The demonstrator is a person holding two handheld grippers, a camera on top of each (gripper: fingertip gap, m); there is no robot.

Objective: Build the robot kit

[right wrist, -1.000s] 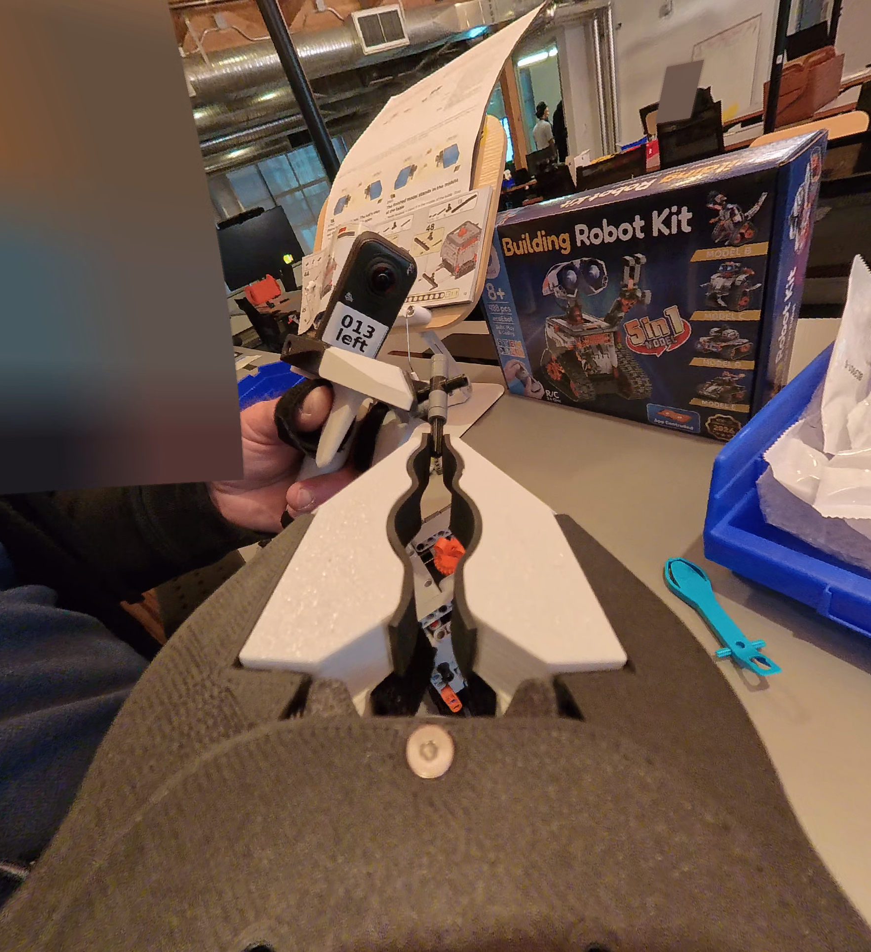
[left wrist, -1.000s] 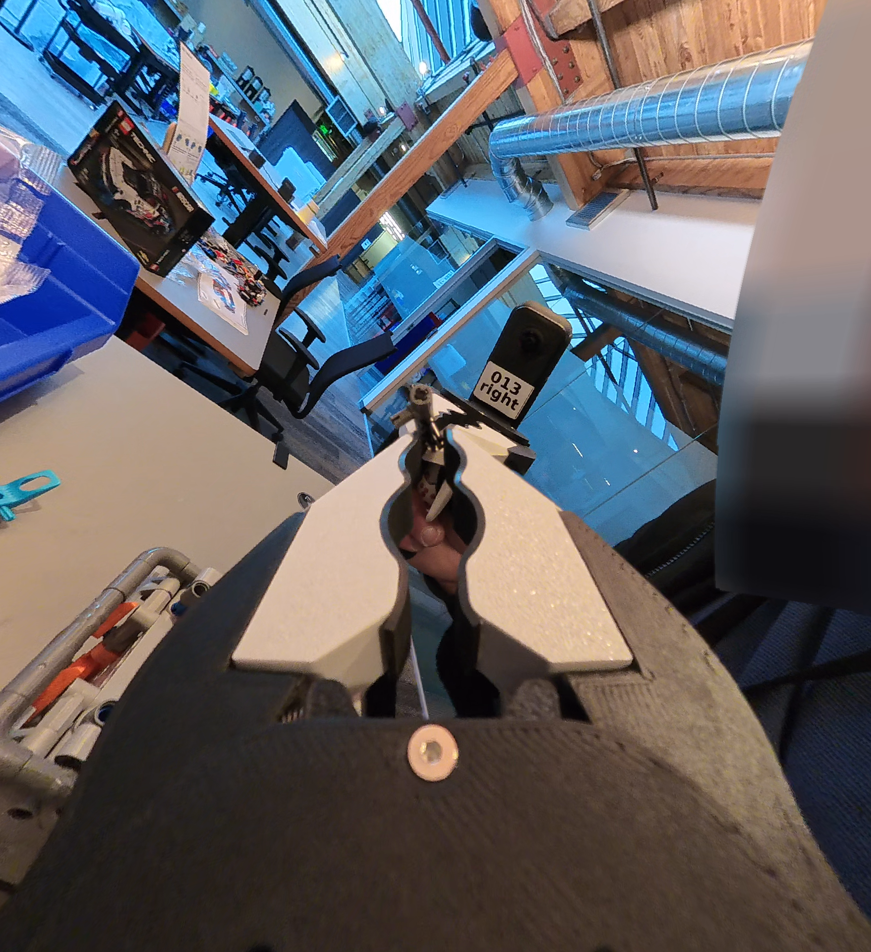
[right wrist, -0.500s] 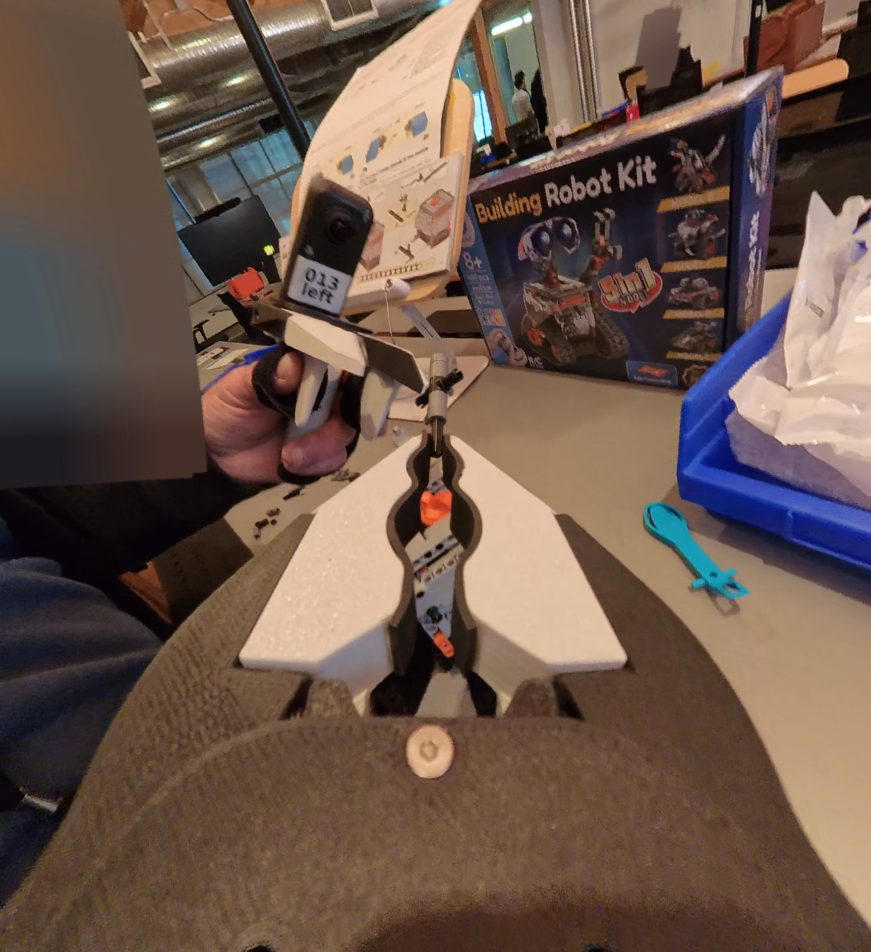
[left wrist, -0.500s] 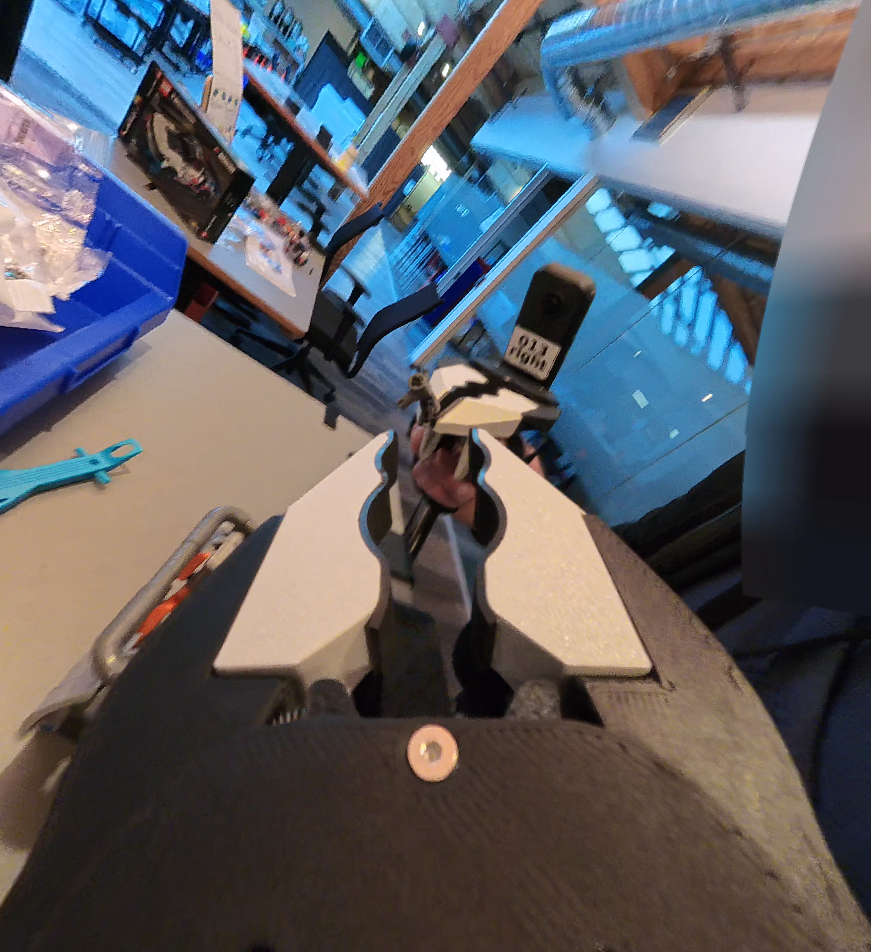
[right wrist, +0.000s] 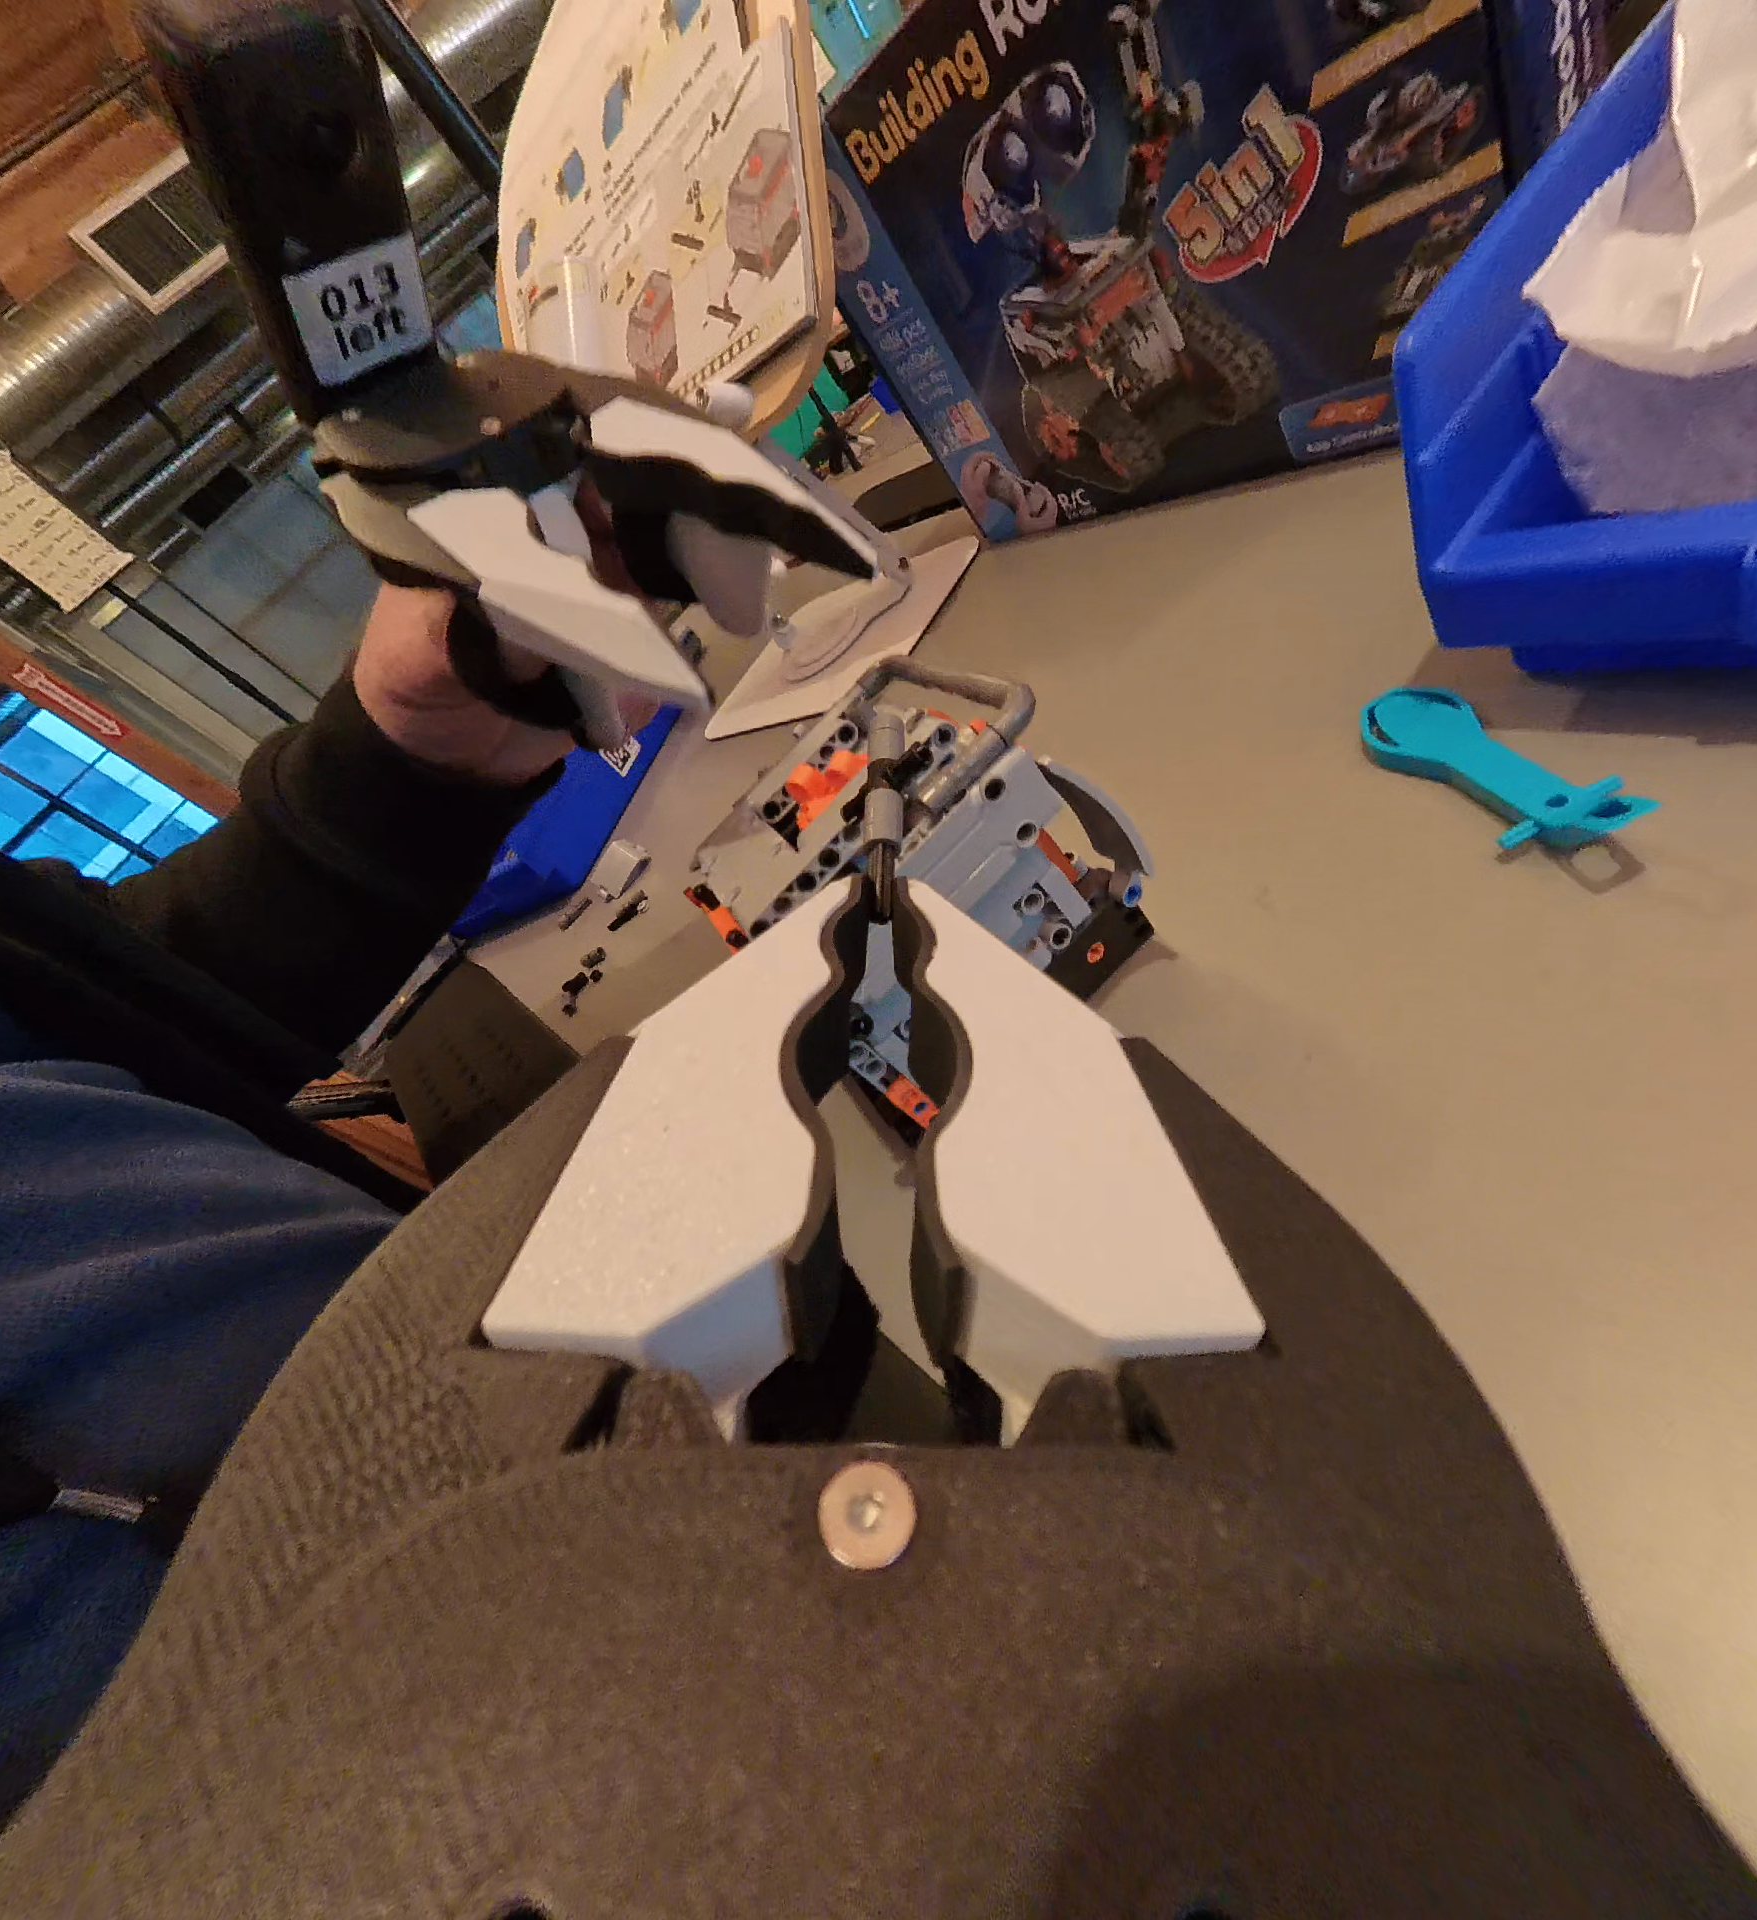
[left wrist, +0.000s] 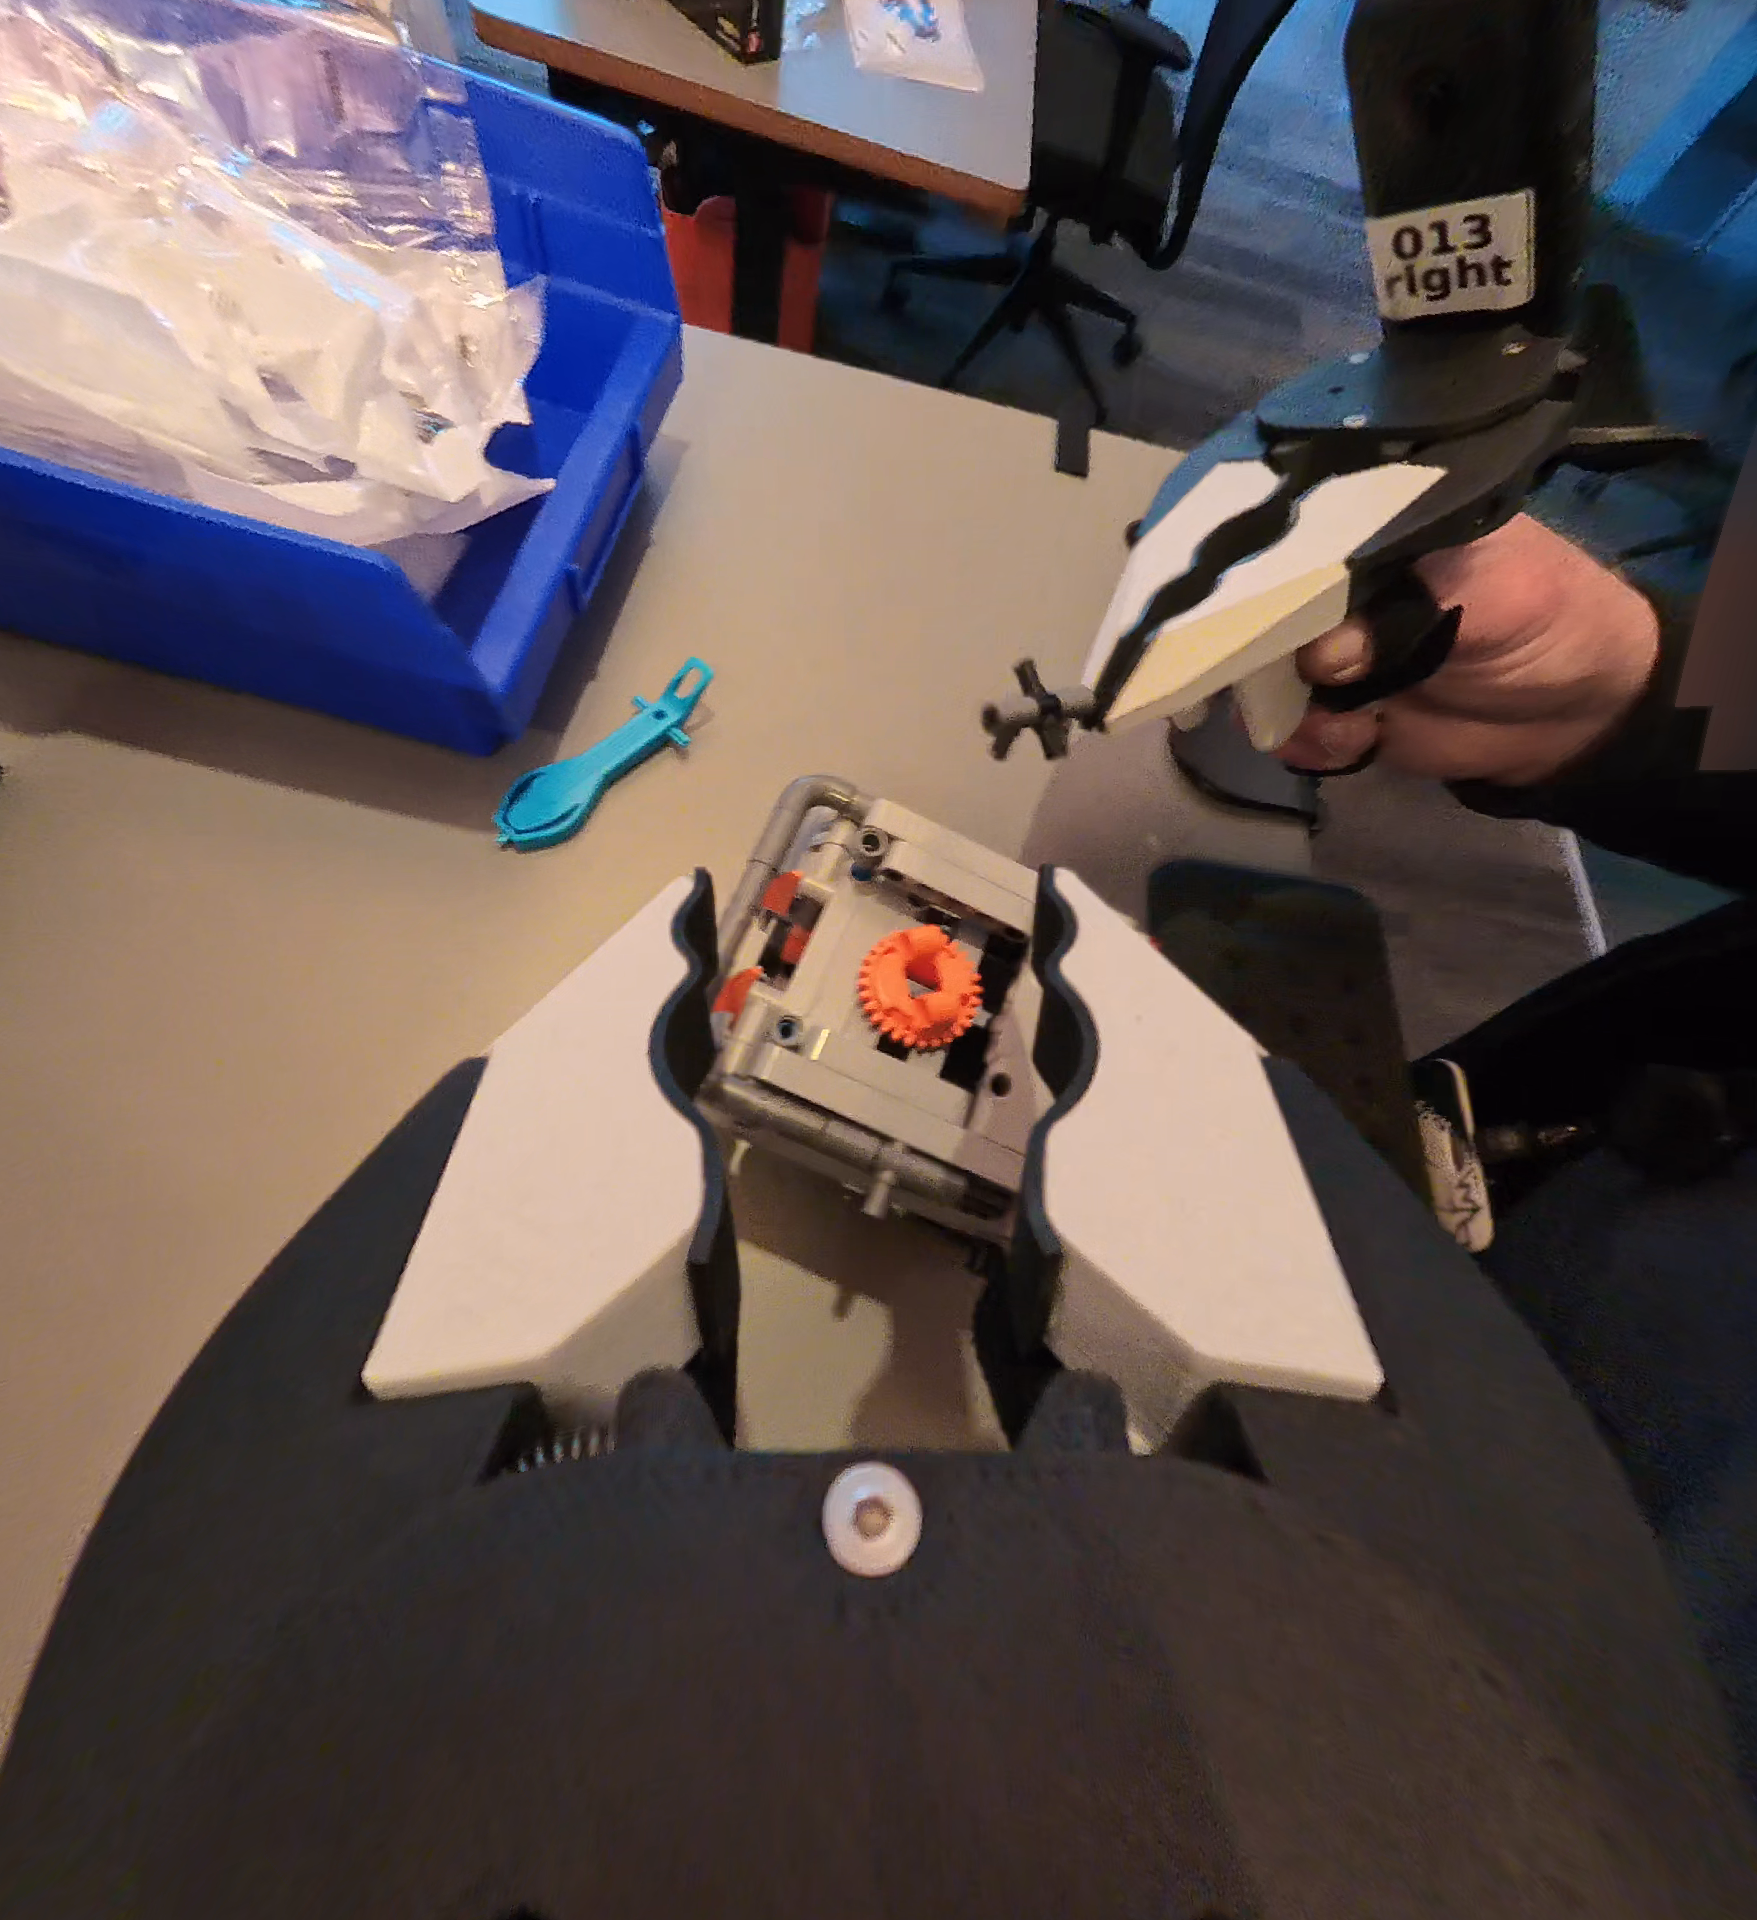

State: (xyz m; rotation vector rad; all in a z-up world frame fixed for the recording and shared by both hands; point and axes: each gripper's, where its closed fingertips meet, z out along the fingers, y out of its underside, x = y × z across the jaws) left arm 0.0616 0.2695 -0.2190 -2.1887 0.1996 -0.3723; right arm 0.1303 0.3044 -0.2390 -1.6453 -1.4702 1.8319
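1. Jaws of the left gripper [left wrist: 869, 904] stand wide apart and hold nothing; between their tips, a little lower, sits the grey brick assembly [left wrist: 884, 1023] on the grey table [left wrist: 230, 997].
2. Only the left wrist view shows the top of the assembly, where an orange gear [left wrist: 921, 985] lies flat, just inside the right jaw.
3. The right gripper [right wrist: 879, 896] is clenched on a small dark axle piece [right wrist: 882, 805], which sticks out straight past the fingertips.
4. From the left wrist view the axle piece shows grey cross-shaped ends and hangs in the air, beyond the left jaws and to their right, apart from the assembly.
5. The right wrist view shows the side of the assembly with its rows of holes, directly ahead of the closed jaws, and a few small dark pins [right wrist: 593, 951] on the table to their left.
6. A teal plastic tool [left wrist: 599, 764] lies beyond the left jaw, near a blue bin [left wrist: 552, 540] of clear bags.
7. Only the right wrist view shows the printed kit box [right wrist: 1144, 260] and an open instruction booklet [right wrist: 666, 197], far ahead of the jaws.
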